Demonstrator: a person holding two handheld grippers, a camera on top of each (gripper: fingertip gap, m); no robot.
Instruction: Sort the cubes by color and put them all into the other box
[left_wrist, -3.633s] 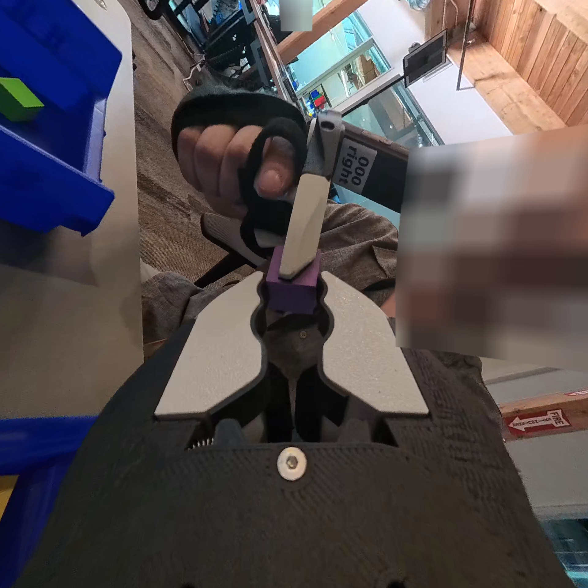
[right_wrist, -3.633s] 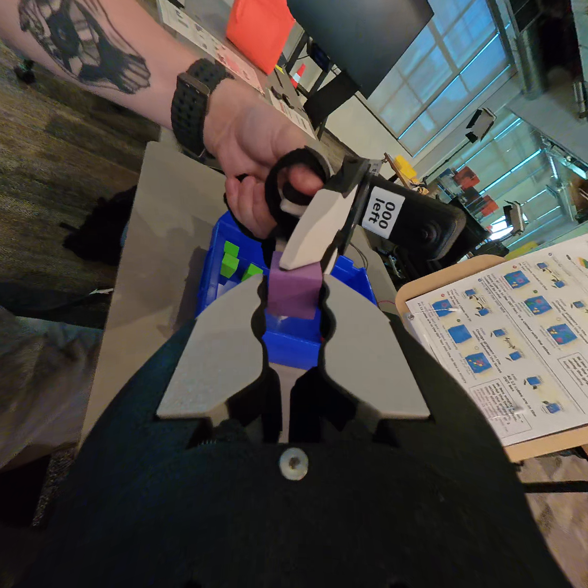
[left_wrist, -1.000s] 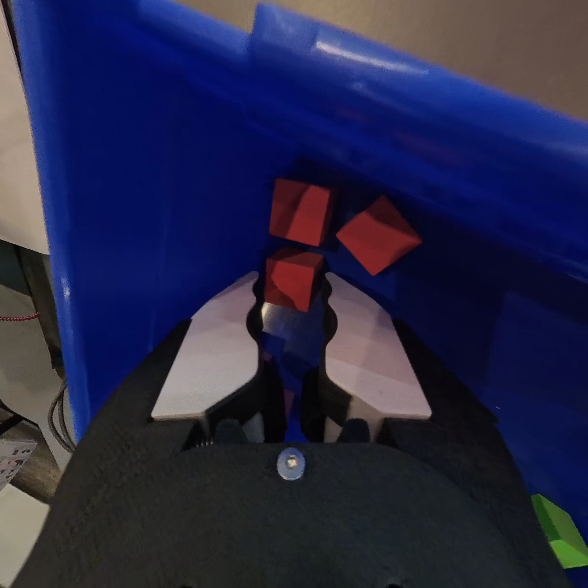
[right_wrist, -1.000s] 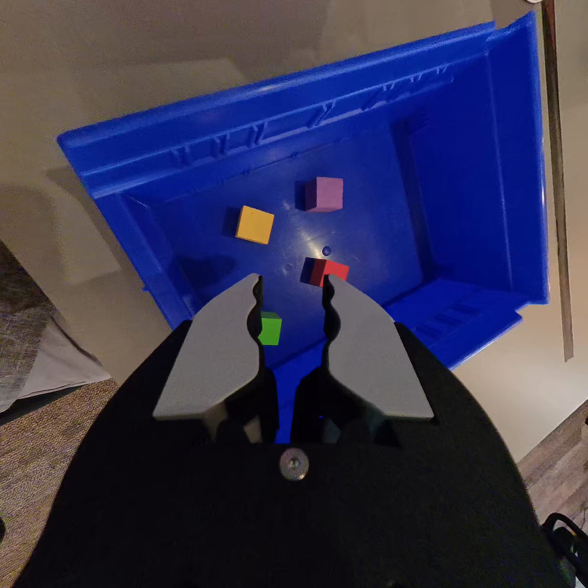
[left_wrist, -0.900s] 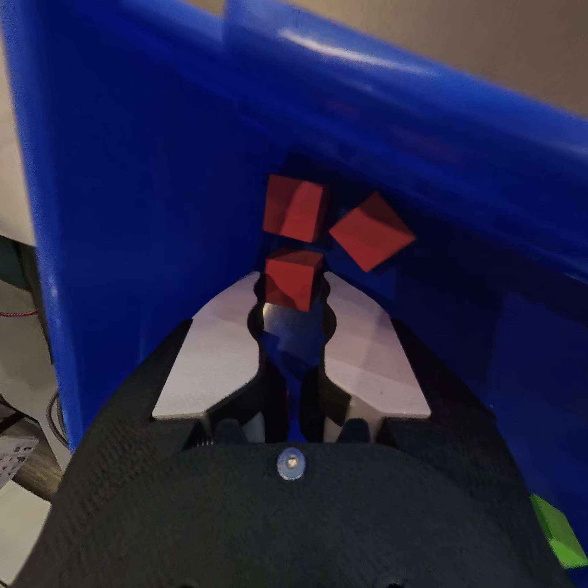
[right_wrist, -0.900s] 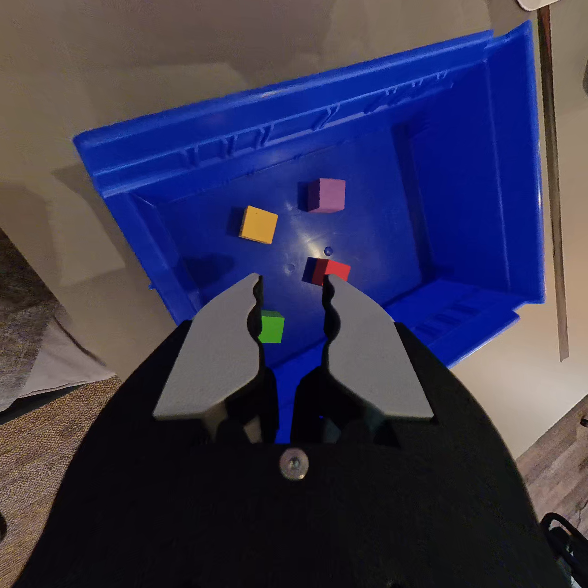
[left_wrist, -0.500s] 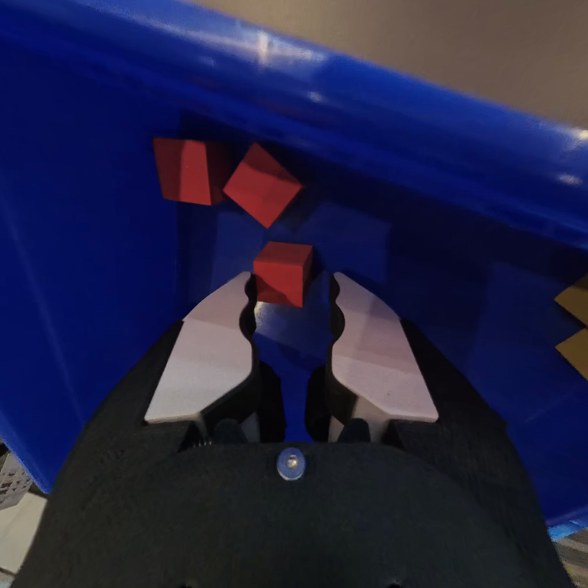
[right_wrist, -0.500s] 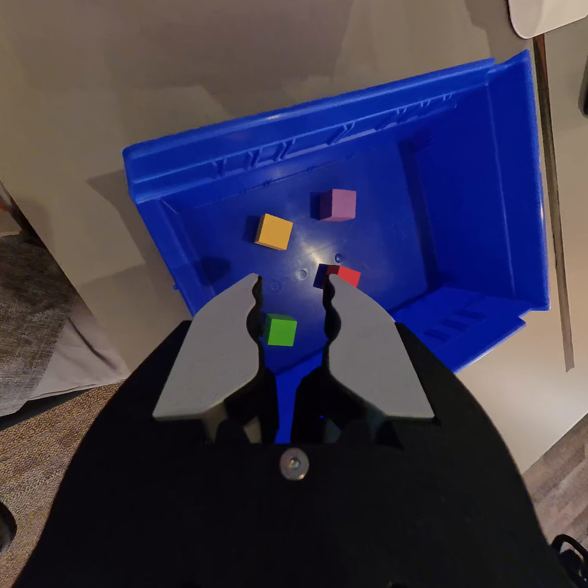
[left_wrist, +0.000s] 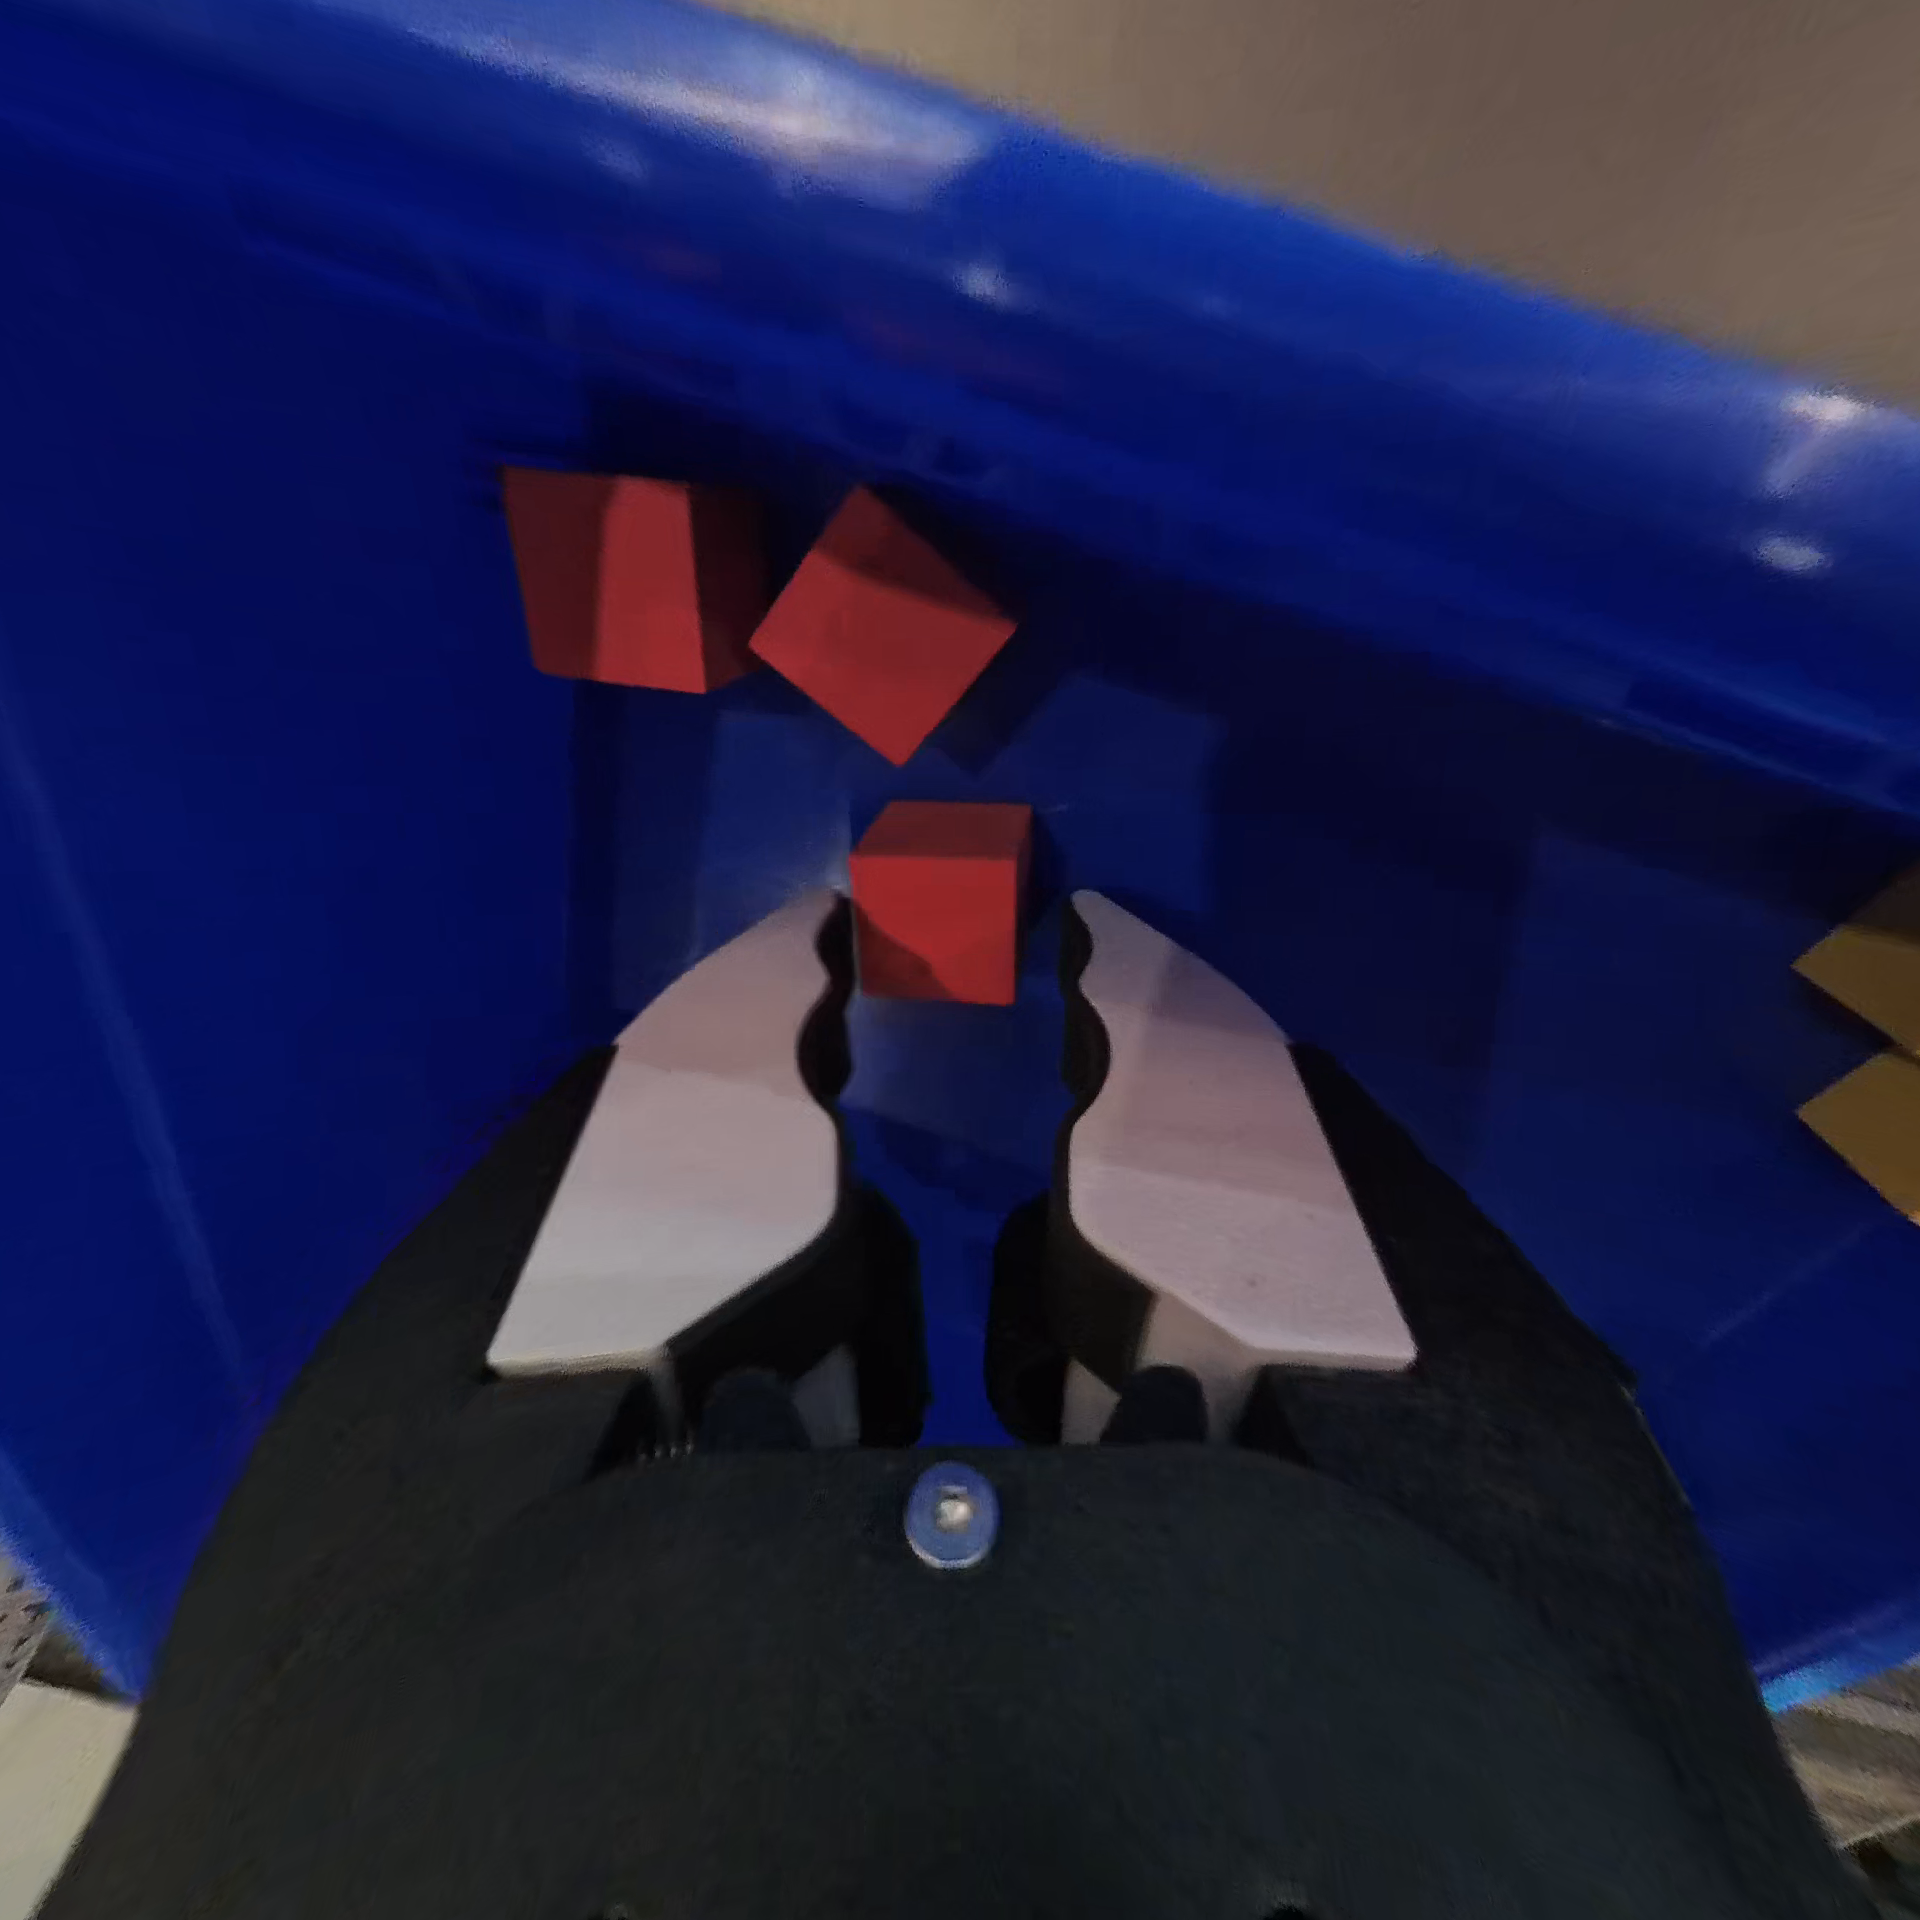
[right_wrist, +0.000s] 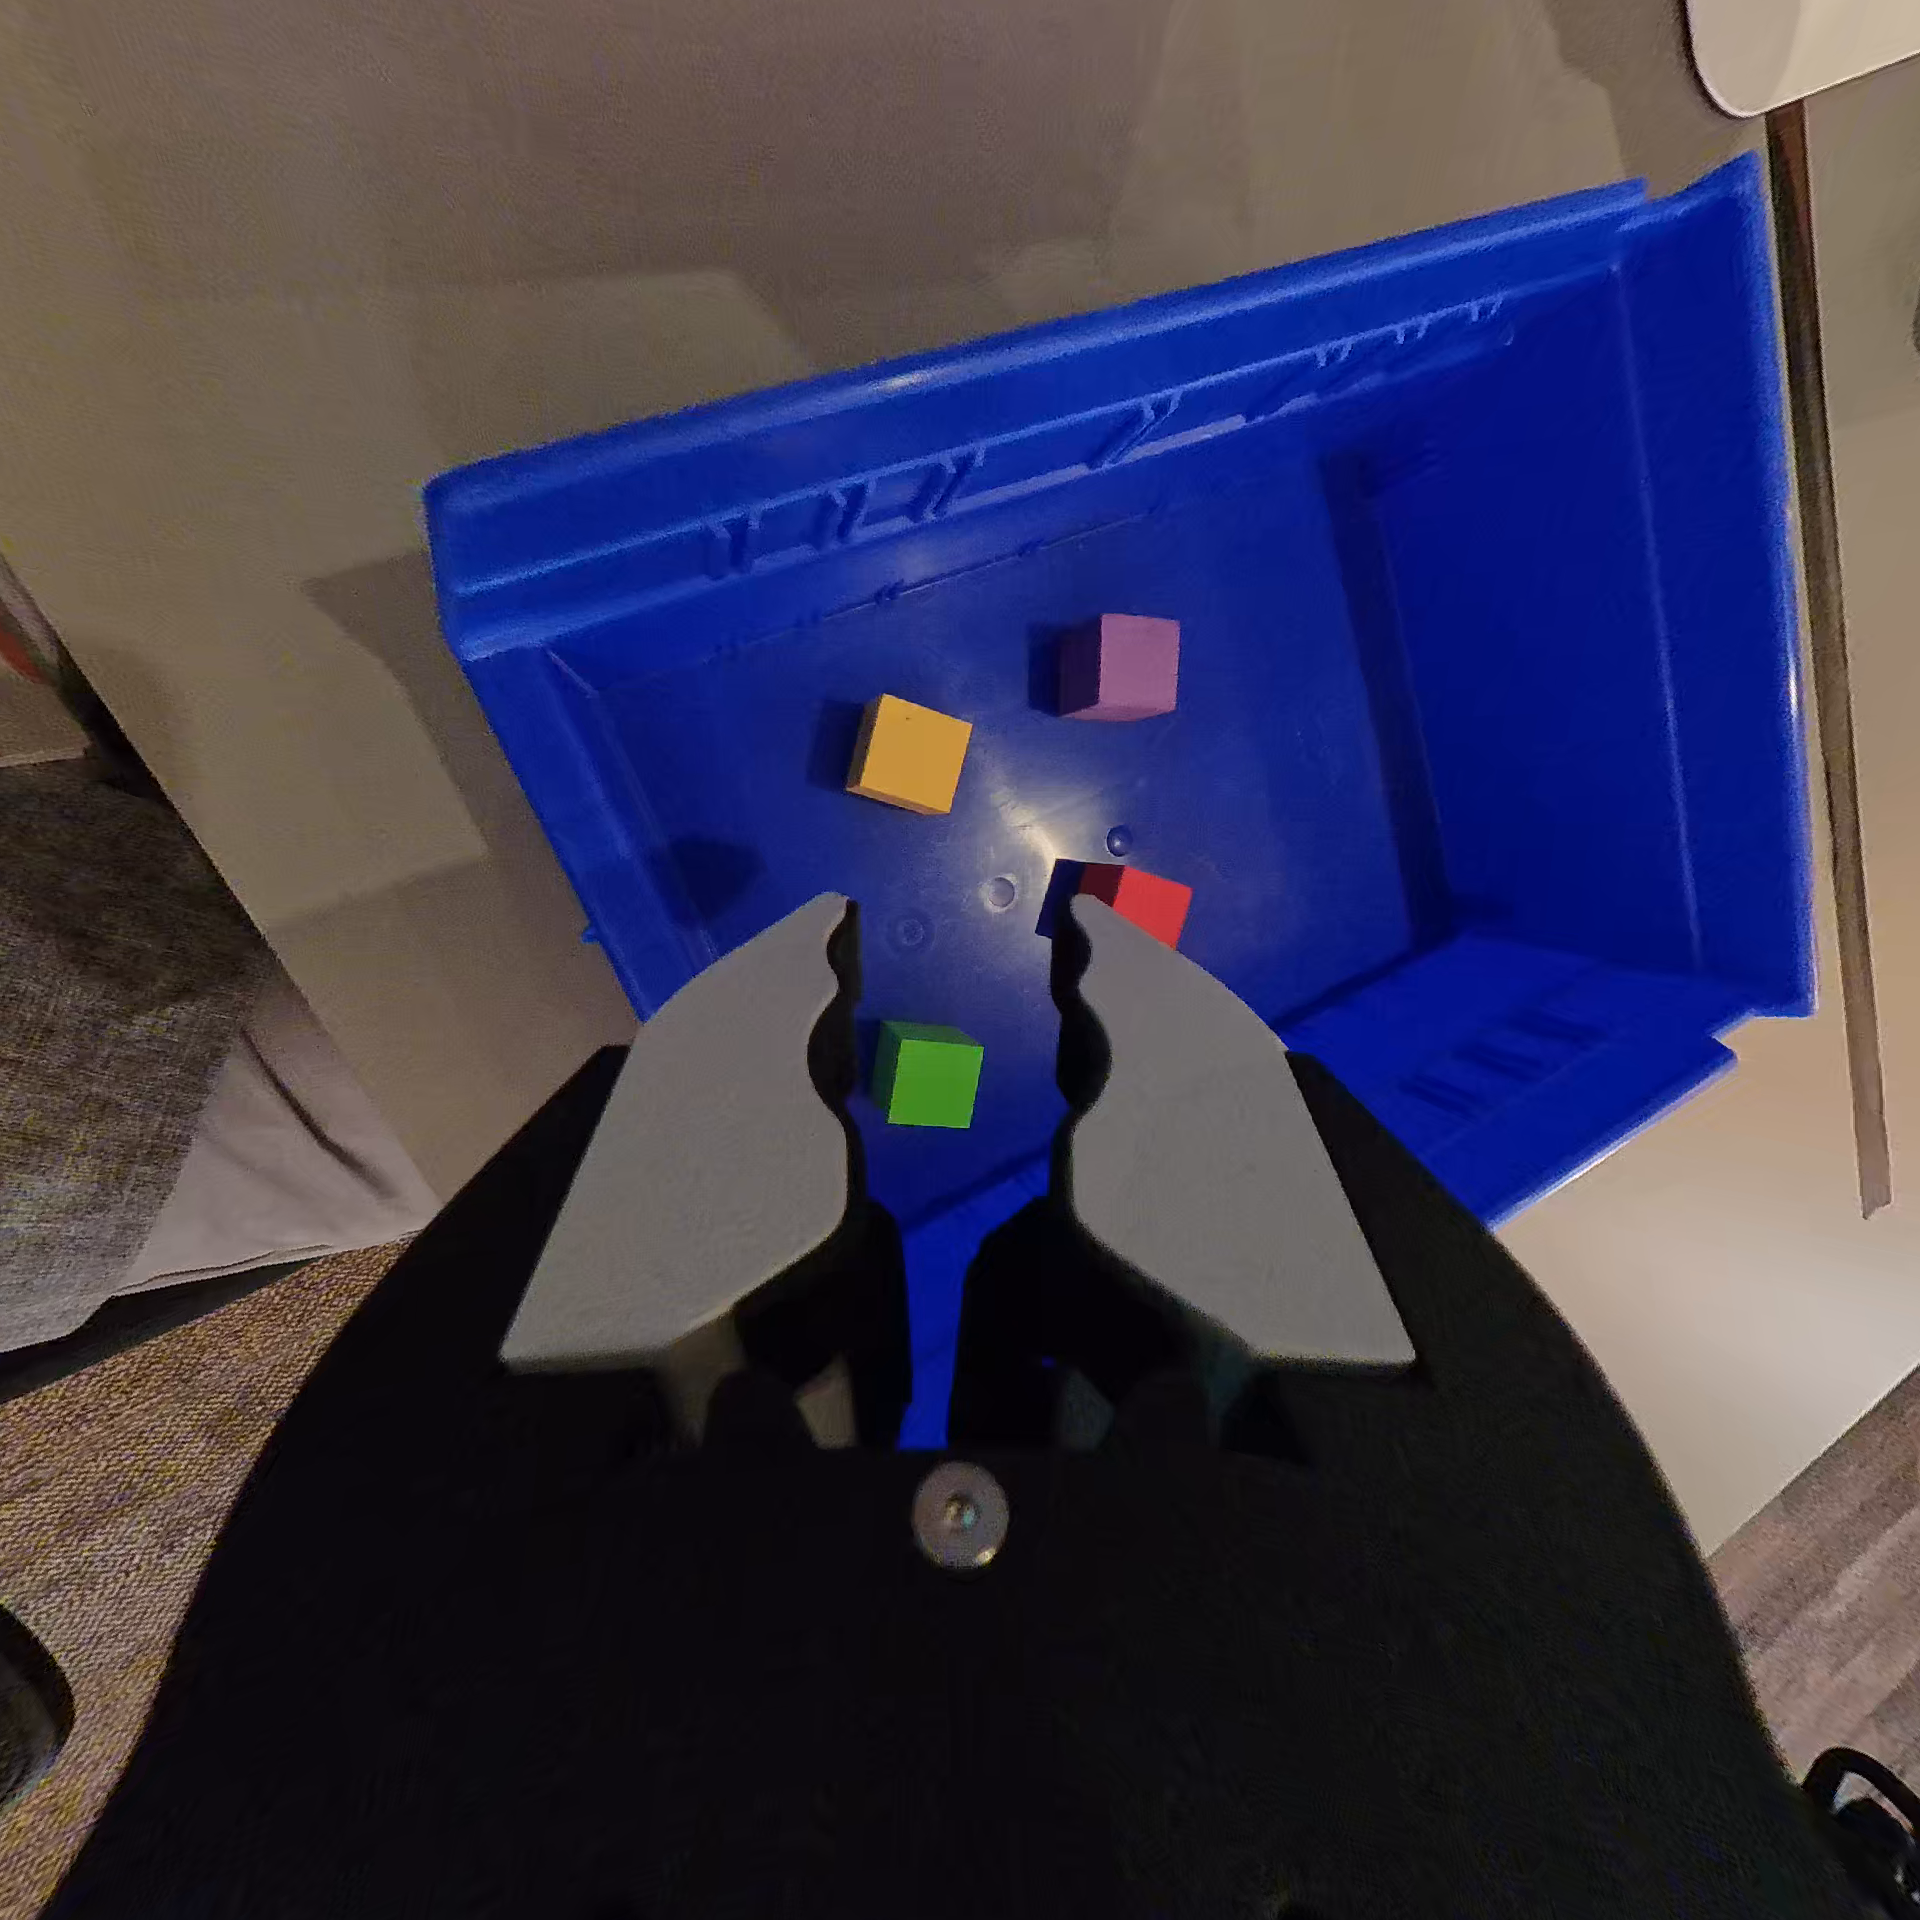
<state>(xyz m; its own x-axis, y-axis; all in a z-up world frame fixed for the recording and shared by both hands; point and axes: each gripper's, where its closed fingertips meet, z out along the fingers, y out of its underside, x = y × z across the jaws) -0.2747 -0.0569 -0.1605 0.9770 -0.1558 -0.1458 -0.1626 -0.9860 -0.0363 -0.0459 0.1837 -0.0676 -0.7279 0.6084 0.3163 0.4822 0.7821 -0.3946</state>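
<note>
Inside a deep blue plastic bin, the left gripper has its jaws spread apart, with a small red cube sitting between the tips; there's a gap on the right side and I can't tell if the left finger touches it. Two more red cubes lie just beyond, touching each other. The right gripper hangs open over another blue plastic bin on a beige table, holding nothing. A green cube shows between its fingers, with a red block, yellow cube and purple cube farther in.
</note>
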